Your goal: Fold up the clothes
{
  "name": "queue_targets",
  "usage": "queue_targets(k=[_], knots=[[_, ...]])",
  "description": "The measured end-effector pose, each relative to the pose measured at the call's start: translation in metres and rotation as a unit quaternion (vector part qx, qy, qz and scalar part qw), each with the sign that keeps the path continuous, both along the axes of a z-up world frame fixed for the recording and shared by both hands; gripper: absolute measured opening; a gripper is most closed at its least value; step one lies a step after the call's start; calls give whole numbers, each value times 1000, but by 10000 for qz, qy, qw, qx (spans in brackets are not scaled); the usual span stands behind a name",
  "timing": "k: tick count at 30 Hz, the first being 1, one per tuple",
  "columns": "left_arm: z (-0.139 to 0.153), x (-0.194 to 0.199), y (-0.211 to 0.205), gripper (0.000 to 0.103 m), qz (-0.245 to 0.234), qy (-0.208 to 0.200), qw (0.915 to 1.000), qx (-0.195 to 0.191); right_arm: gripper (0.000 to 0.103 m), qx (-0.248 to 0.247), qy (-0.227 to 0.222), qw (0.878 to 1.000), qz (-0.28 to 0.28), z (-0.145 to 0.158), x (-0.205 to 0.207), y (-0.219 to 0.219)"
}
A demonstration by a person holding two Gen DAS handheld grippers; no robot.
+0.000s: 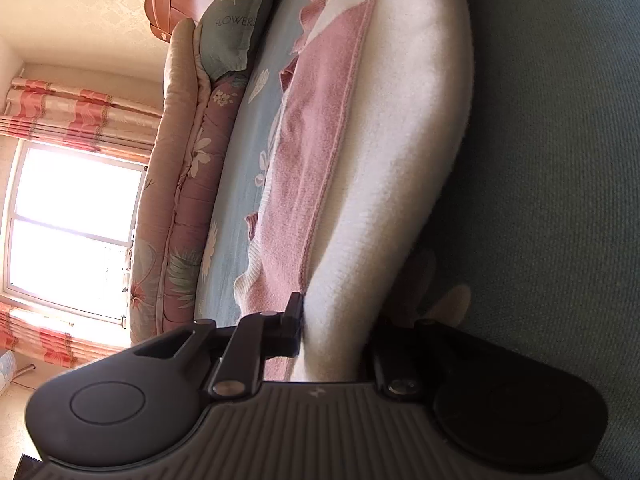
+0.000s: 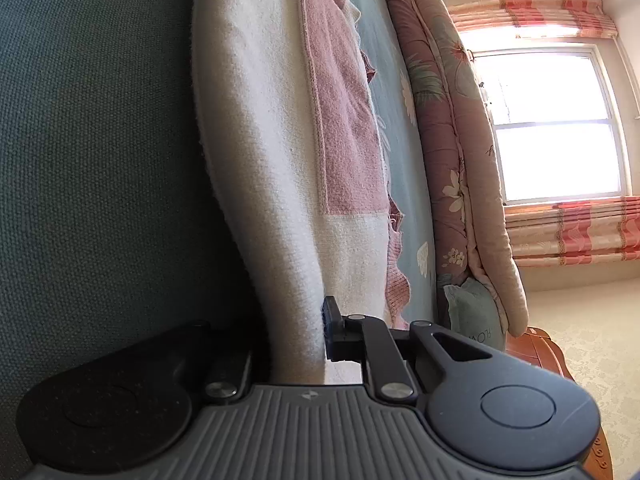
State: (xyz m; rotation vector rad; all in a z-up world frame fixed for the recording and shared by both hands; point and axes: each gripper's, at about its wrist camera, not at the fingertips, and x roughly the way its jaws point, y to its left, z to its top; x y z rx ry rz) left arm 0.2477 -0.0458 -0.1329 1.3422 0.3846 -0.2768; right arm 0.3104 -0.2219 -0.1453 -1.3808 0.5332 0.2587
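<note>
On blue floral bedsheet [image 1: 236, 184], cream-and-pink knitted garment [image 1: 360, 160] lies folded, dark green cloth [image 1: 560, 160] touching its cream edge. Left gripper [image 1: 336, 328] clamped on cream fold at one end. Right gripper [image 2: 296, 332] clamped on same fold, opposite end. Rolled floral quilt [image 2: 452, 140] beyond garment, toward window [image 2: 556, 120].

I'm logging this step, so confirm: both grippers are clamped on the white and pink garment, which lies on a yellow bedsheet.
Wrong on one point: the bedsheet is light blue with a floral print, as the left wrist view shows. The rest holds: the left gripper and right gripper each clamp the white and pink garment.
</note>
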Motion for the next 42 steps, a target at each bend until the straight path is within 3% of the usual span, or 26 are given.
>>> queue_targets(k=[4, 9, 19, 26, 34, 36, 40, 42], knots=[[18, -5, 3, 9, -42, -53, 10000, -63, 12, 93, -32, 10000, -1, 15, -1, 0], [25, -29, 6, 9, -273, 98, 9995, 138, 11, 401, 132, 9991, -94, 42, -8, 1], [36, -122, 25, 9, -610, 558, 9955, 456, 11, 676, 899, 9936, 60, 75, -81, 13], [38, -176, 32, 9, -667, 812, 9935, 447, 11, 657, 1219, 9902, 160, 80, -134, 24], [26, -195, 36, 11, -502, 1080, 9927, 211, 13, 816, 1559, 9844, -33, 69, -141, 23], [22, -195, 36, 18, -432, 1254, 9909, 238, 20, 799, 1668, 9827, -97, 65, -131, 21], [31, -206, 43, 20, -436, 1528, 9872, 100, 32, 773, 1850, 9796, -149, 68, -125, 11], [44, -208, 54, 24, -300, 1897, 9813, -130, 58, 785, 2053, 9754, -150, 75, -127, 1]])
